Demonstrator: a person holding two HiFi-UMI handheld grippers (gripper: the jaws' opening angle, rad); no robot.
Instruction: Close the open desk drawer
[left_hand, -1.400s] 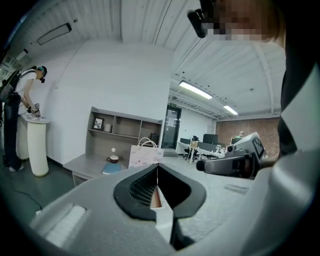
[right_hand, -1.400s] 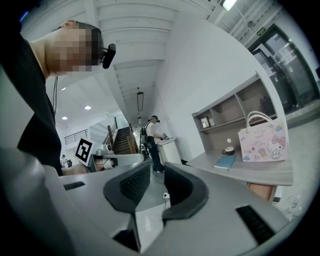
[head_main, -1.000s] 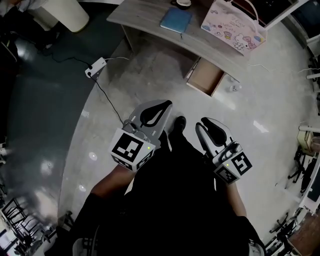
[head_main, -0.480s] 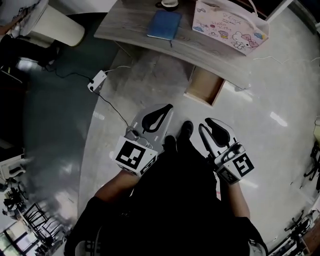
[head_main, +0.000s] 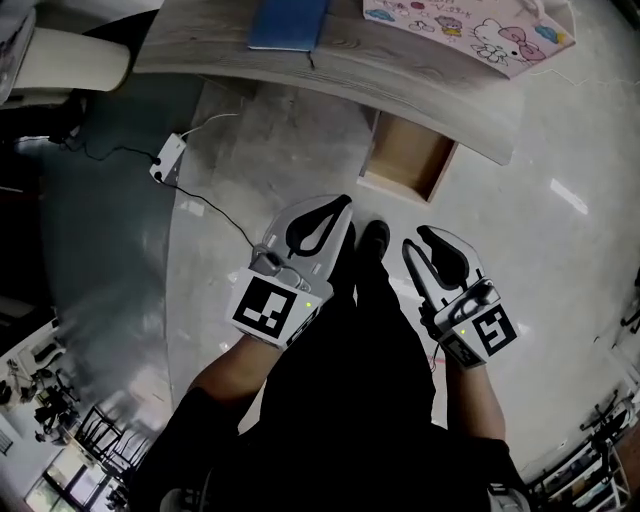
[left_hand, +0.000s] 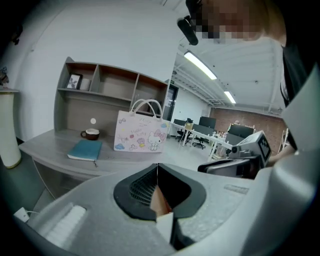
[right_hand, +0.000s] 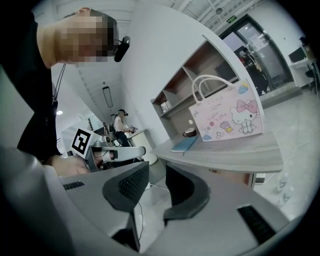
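The grey wooden desk (head_main: 330, 70) runs across the top of the head view. Its light-brown drawer (head_main: 405, 165) stands pulled out toward me, empty inside. My left gripper (head_main: 343, 204) hangs over the floor, short of the drawer's front left corner; its tips meet with nothing between them. My right gripper (head_main: 414, 237) is below the drawer's front edge, apart from it. Its jaws are opening, with an empty gap between them. In the right gripper view (right_hand: 157, 167) the desk (right_hand: 235, 150) lies ahead. The left gripper view (left_hand: 157, 166) shows the desk (left_hand: 60, 150) beyond.
A blue notebook (head_main: 290, 22) and a pink cartoon bag (head_main: 470, 25) lie on the desk top, with a cup (left_hand: 91, 133) further back. A white power strip (head_main: 165, 157) and its cable cross the floor at left. My shoe (head_main: 375, 237) stands between the grippers.
I have stepped toward the desk, so the drawer looks larger and nearer. Both grippers have advanced and sunk toward it. The right jaws stand a little wider.
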